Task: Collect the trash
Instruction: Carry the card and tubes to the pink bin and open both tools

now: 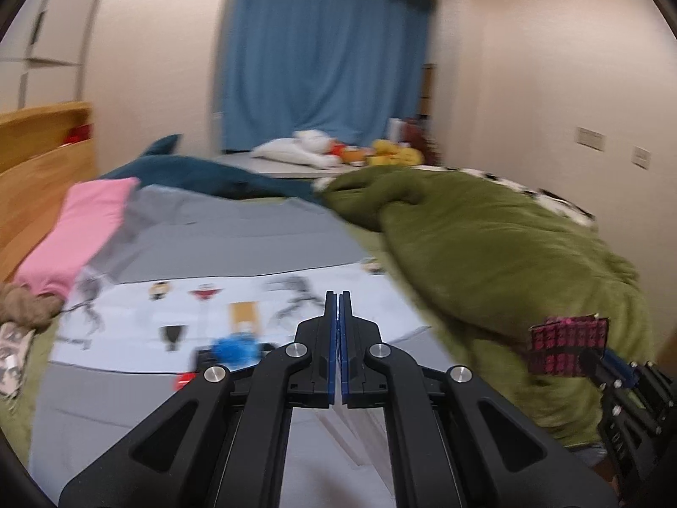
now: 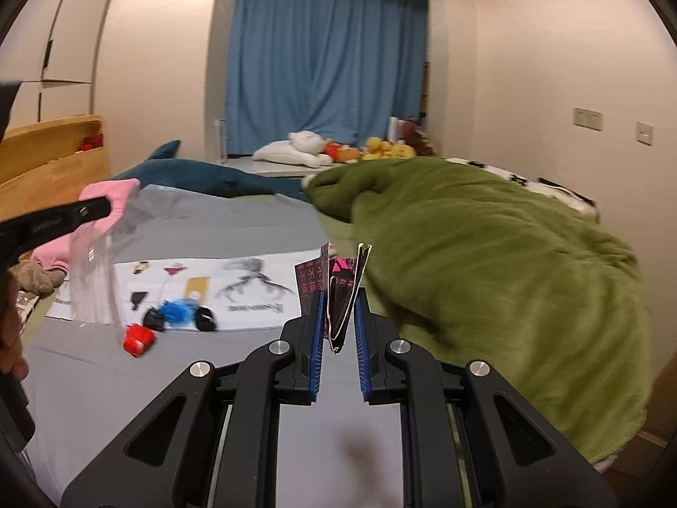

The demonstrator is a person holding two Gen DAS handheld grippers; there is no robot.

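Note:
My left gripper (image 1: 338,294) is shut, its blue pads pressed together. From the right wrist view, this left gripper (image 2: 103,207) pinches a clear plastic wrapper (image 2: 91,283) that hangs down over the bed. My right gripper (image 2: 338,298) is shut on a folded black and pink packet (image 2: 338,288) that sticks up between its fingers. The left wrist view shows the same packet (image 1: 567,345) in the right gripper (image 1: 592,357) at the right edge. On a white printed sheet (image 2: 249,292) lie a blue crumpled scrap (image 2: 177,311), a red piece (image 2: 137,338) and two small black pieces (image 2: 154,319).
A grey bed sheet (image 2: 237,228) covers the bed. A bulky green blanket (image 2: 486,262) fills its right side. A blue shark plush (image 2: 199,175) and a pink cloth (image 1: 76,233) lie at the far left by the wooden headboard (image 2: 50,156). Stuffed toys (image 2: 338,148) sit before the blue curtain (image 2: 321,63).

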